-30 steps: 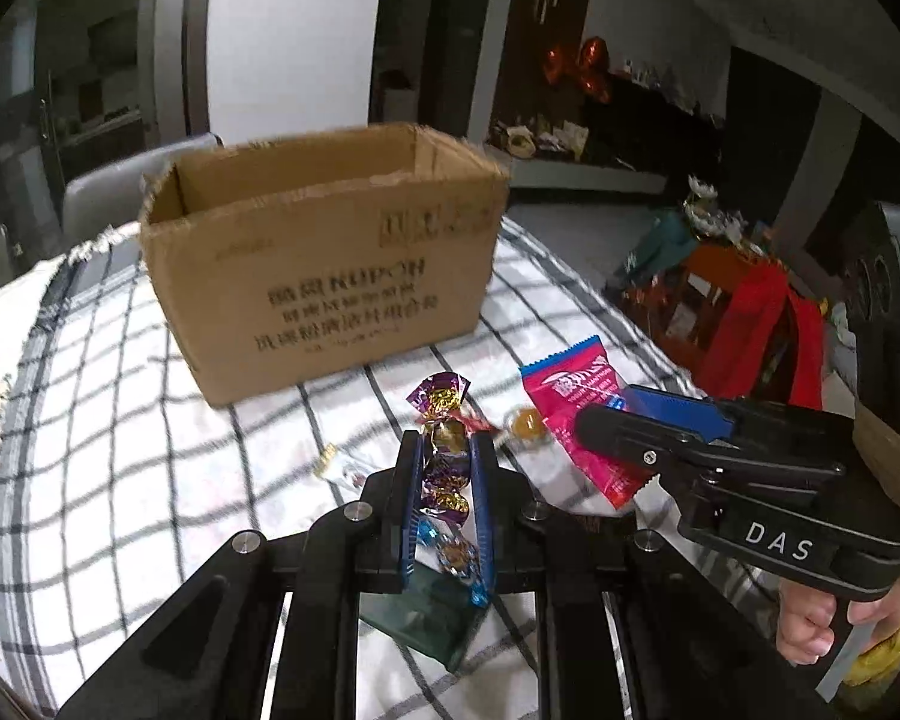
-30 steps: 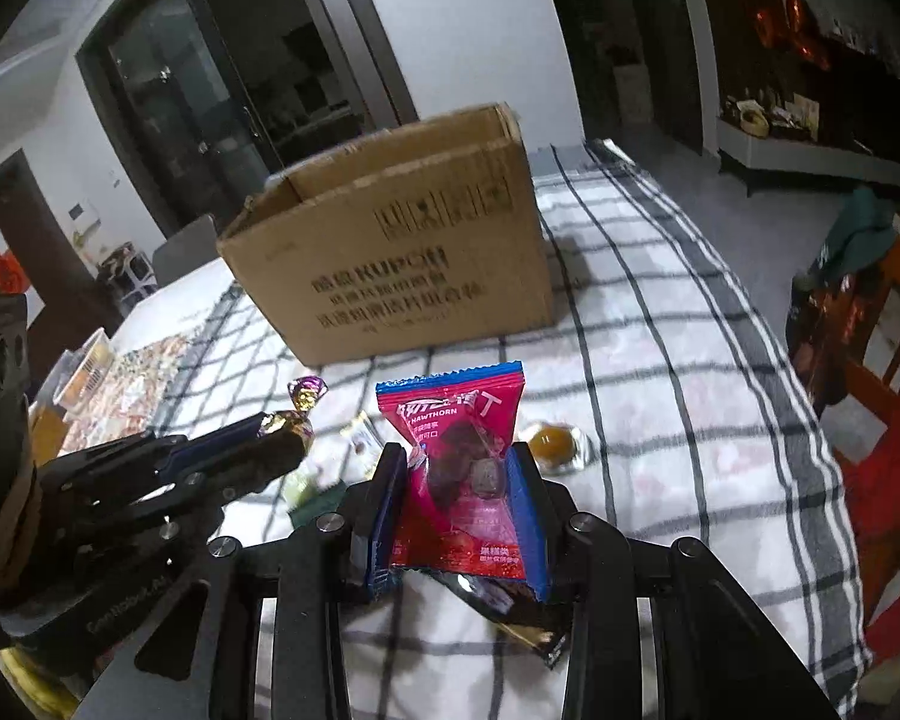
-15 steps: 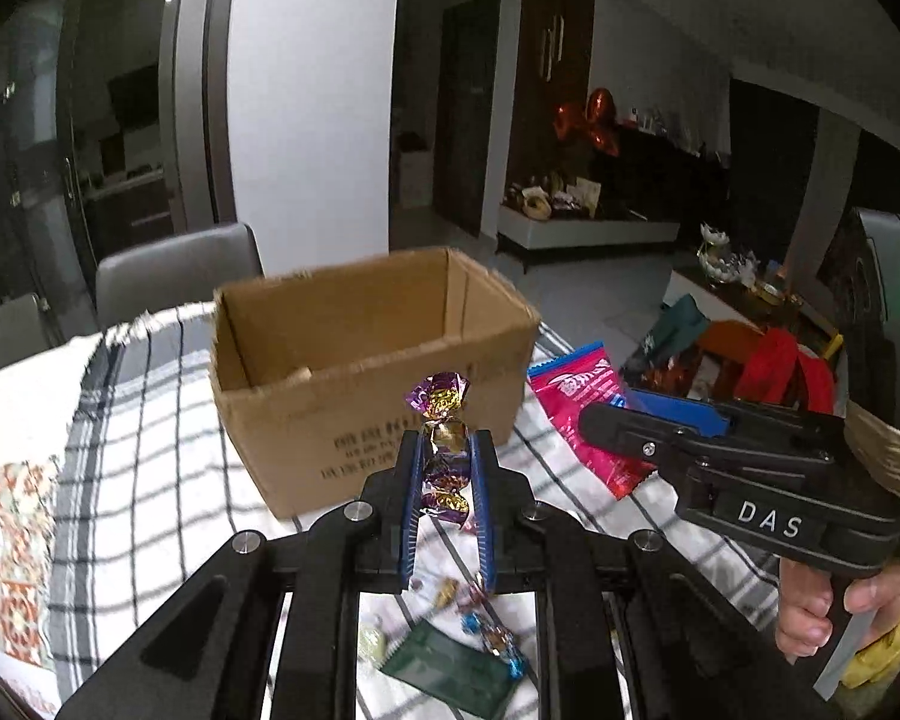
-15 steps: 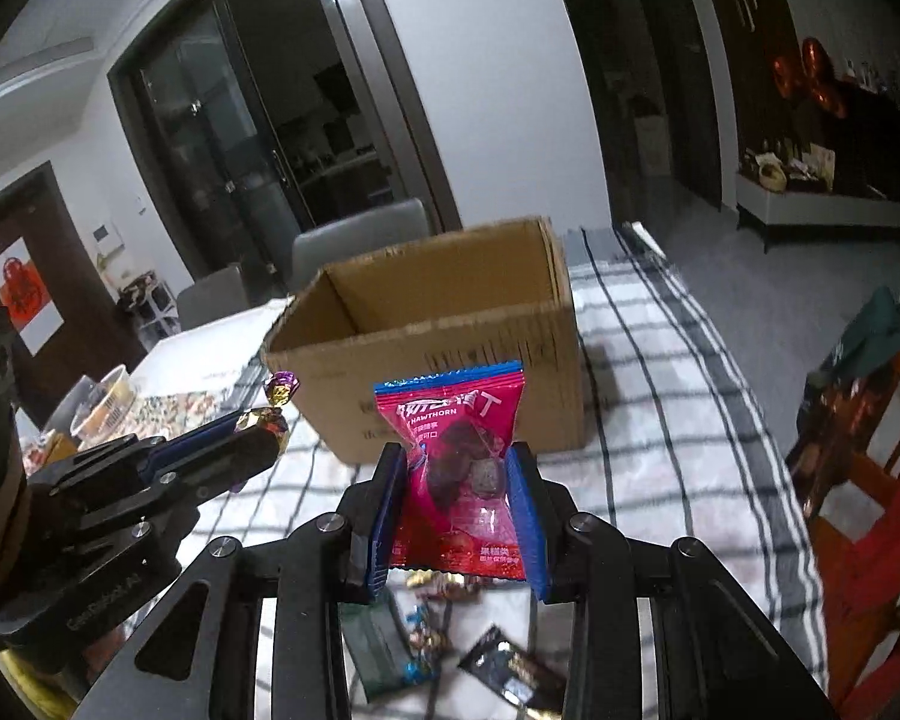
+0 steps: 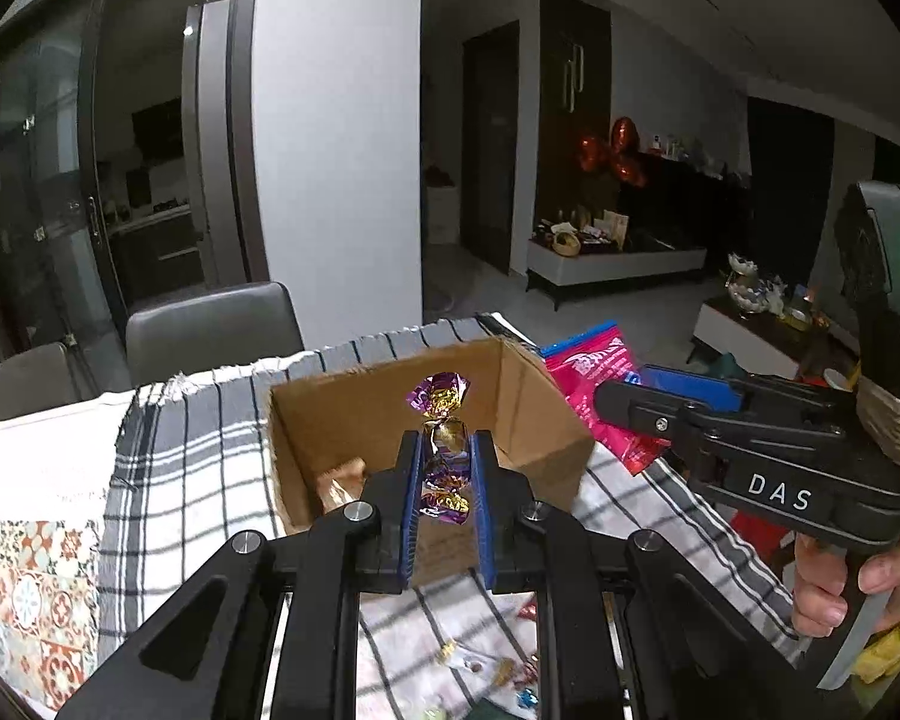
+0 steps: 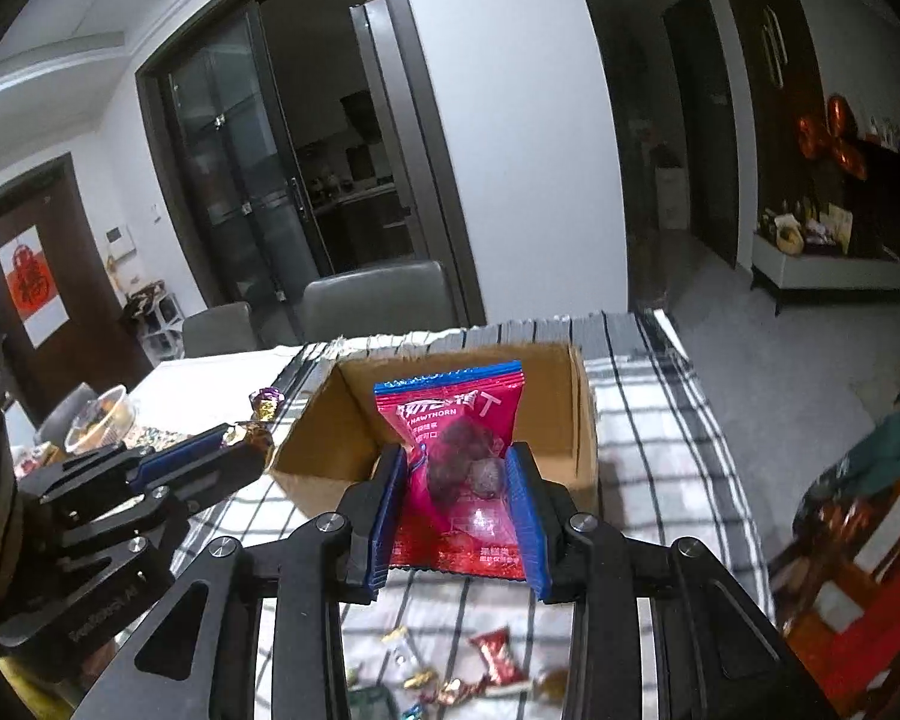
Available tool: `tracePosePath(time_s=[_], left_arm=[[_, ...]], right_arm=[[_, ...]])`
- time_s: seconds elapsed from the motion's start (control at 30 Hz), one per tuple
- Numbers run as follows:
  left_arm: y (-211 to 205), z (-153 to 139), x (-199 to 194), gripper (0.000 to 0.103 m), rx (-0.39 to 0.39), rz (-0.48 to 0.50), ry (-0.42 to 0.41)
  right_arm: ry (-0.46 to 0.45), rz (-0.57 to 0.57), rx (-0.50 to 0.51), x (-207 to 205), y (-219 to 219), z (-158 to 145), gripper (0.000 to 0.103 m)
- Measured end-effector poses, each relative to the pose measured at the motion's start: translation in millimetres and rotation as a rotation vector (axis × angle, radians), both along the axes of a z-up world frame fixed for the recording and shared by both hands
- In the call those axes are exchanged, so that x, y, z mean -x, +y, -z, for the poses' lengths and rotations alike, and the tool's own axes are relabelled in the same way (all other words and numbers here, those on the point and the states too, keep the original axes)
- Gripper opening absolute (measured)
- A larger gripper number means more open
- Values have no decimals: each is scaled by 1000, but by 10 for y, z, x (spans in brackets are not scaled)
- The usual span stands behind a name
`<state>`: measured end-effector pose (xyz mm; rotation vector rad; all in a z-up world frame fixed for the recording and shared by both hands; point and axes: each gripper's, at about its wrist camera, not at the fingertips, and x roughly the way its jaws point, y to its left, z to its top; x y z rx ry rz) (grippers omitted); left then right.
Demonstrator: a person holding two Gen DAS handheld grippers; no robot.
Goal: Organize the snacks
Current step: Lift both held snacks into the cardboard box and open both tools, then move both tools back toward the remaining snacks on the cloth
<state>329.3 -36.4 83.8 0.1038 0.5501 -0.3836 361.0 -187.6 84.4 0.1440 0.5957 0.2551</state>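
Snacks are up off the worktop, one in each set of tongs, both held in front of an open cardboard box that stands on the checked cloth.

Materials and shapes: the box is plain brown corrugated card, rectangular, its top open; a small tan wrapped piece lies inside near the left wall. The cloth is woven white with dark grid lines and a frayed far edge. The twist-wrapped candy is crinkled purple and gold foil, pinched at both ends. The red snack packet is a glossy flat pouch with a blue crimped top strip and round dark lumps showing through a clear window. More small foil-wrapped sweets lie scattered on the cloth below the tongs, blurred.

Left tongs: the blue ribbed pads stand narrow, pressed on the candy's middle, its upper twist sticking up above the tips.

Right tongs: set partly apart, the pads clamp the packet by its two side edges, with the packet upright and its top above the fingertips. A hand grips the handle of these tongs in the left wrist view.
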Motion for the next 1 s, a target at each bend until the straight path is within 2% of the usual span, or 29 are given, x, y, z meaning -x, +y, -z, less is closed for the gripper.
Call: tracePosePath(time_s=[0.57, 0.6, 0.63, 0.67, 0.7, 0.77, 0.87, 1.0], left_arm=[[-43, 21, -624, 17, -33, -35, 13], [-54, 31, -655, 22, -39, -37, 14], [-60, 32, -672, 33, -40, -37, 15], [-57, 40, -680, 40, -38, -38, 14], [-54, 43, -682, 47, -37, -44, 14], [-41, 63, -664, 49, -37, -51, 20], [-41, 83, -593, 53, -43, -56, 18], [-39, 79, -444, 53, -45, -58, 14]], right_arm=[[44, -60, 52, -664, 161, -42, 36], [42, -53, 60, -682, 160, -34, 36], [44, -42, 78, -715, 160, -21, 37], [51, -29, 93, -741, 162, -9, 39], [55, -20, 98, -740, 162, 9, 48], [54, -6, 98, -727, 129, 29, 53], [58, 0, 103, -676, 91, 60, 53], [56, -7, 78, -539, 60, 54, 53]])
